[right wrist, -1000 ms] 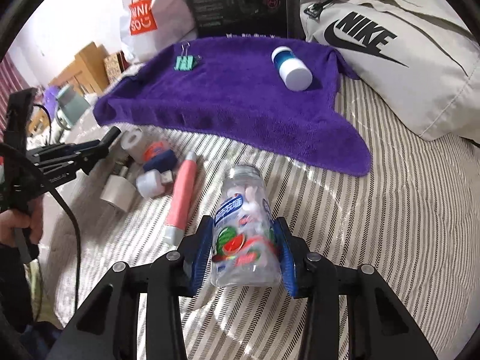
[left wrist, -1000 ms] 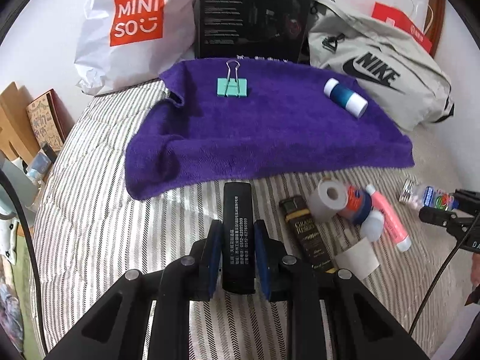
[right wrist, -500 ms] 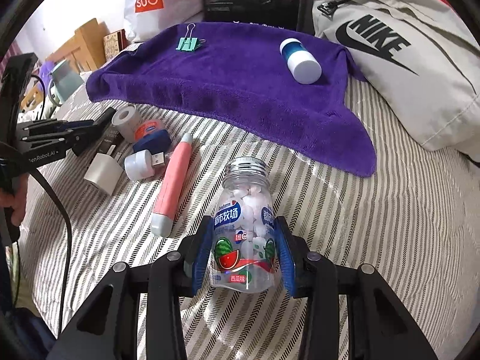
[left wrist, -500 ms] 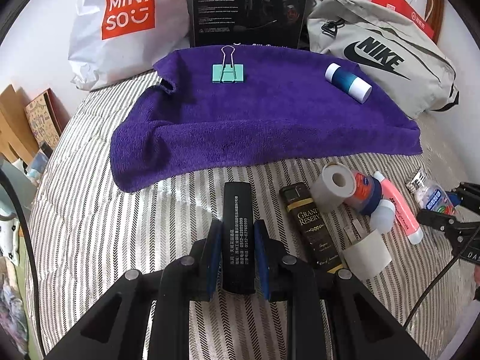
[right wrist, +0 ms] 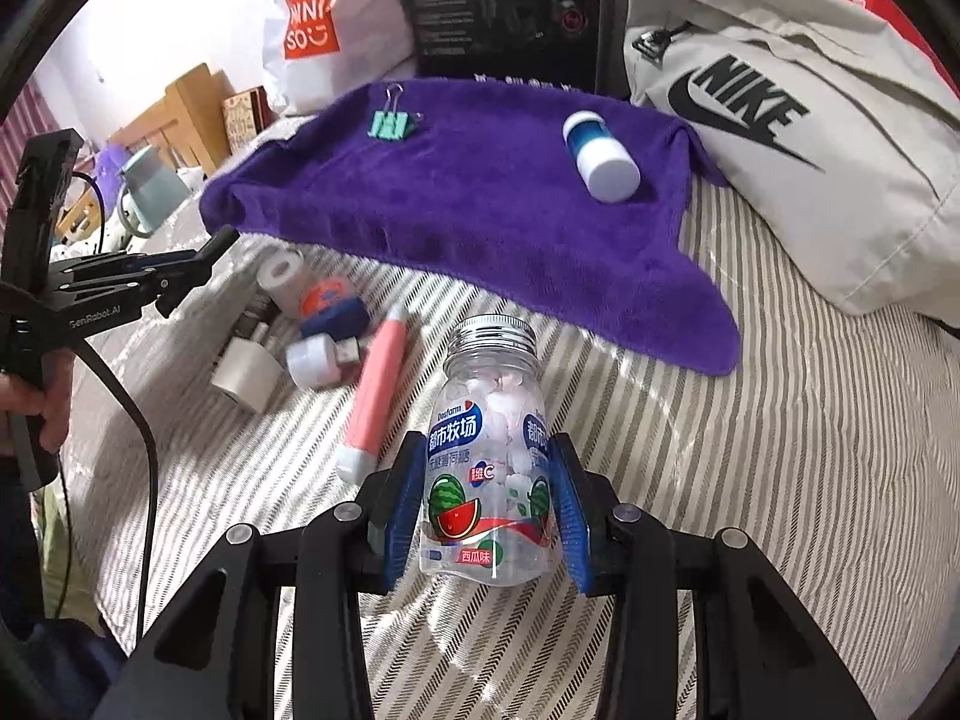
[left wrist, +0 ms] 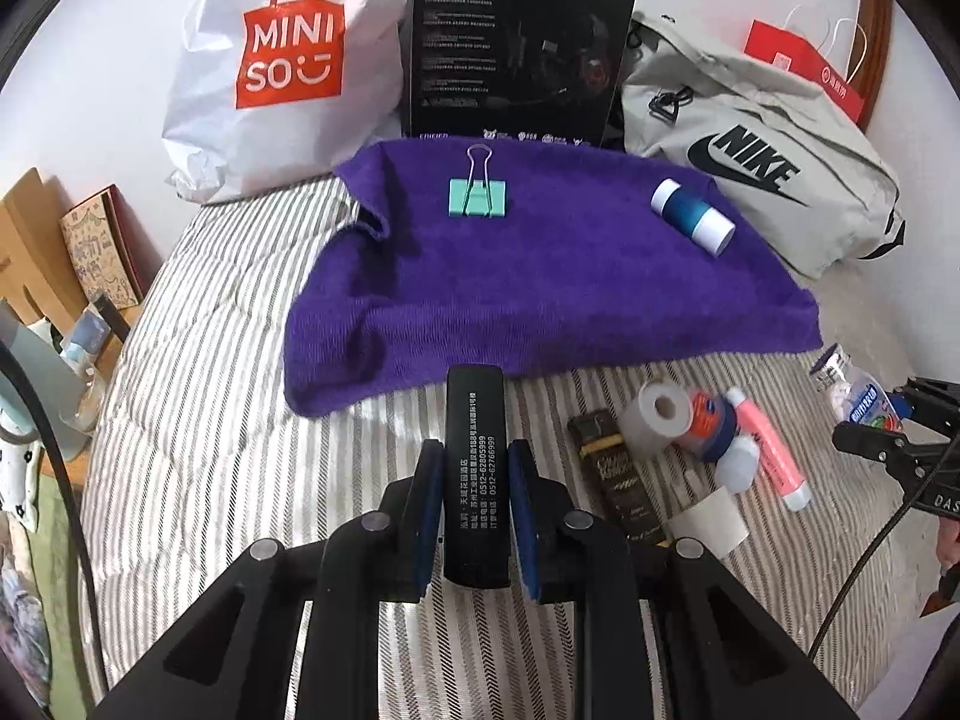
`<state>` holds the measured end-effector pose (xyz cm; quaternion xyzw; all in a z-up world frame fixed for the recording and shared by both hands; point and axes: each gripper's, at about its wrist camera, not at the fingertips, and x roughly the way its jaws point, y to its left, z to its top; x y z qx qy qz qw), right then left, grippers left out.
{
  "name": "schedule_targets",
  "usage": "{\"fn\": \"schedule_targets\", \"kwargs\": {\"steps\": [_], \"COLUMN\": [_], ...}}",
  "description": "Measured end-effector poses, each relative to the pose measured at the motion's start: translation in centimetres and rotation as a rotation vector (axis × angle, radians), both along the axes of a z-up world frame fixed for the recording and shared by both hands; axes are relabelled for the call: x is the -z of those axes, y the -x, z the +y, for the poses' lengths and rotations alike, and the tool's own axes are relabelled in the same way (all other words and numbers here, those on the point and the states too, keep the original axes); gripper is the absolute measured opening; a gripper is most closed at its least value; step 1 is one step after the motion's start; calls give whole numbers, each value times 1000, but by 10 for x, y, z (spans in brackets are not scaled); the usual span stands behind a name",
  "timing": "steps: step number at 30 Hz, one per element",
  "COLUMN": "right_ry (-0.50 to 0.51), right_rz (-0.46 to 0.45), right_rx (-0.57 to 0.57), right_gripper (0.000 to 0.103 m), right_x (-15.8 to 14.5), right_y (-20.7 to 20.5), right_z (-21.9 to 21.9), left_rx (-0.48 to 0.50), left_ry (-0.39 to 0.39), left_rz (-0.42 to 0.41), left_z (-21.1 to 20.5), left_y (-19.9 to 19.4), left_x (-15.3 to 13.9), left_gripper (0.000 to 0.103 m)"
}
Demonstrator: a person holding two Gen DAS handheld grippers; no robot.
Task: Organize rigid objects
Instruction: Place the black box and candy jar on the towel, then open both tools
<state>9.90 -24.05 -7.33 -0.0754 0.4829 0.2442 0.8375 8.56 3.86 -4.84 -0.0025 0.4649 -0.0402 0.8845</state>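
Left tool clamped on black lighter, above striped bed near purple towel. Right tool clamped on clear candy bottle, over bed beside pink tube.

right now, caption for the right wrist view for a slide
Right gripper clamps a clear candy bottle over the striped bedspread, short of the purple towel.
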Motion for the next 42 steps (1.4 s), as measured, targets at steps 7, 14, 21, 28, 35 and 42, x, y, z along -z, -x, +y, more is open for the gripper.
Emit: {"fn": "schedule_targets", "kwargs": {"steps": [7, 14, 21, 28, 35, 42], "right_ry": [-22, -40, -31, -19, 28, 57], "right_rz": [-29, -46, -38, -25, -2, 35], "right_rx": [0, -1, 10, 0, -22, -21], "right_gripper": [40, 40, 41, 40, 40, 40], "right_x": [-23, -37, -35, -31, -15, 7], "right_y": [-23, -51, -81, -113, -137, -152], "right_z": [4, 9, 13, 22, 35, 40], "left_rx": [-2, 5, 20, 32, 40, 37], "left_ry": [19, 20, 15, 7, 13, 20], "left_rz": [-23, -27, -27, -22, 5, 33], "left_z": [6, 9, 7, 3, 2, 3], "left_y": [-16, -35, -62, -92, -112, -129], "left_x": [-17, -26, -30, -29, -17, -3], "left_gripper": [21, 21, 21, 21, 21, 21]}}
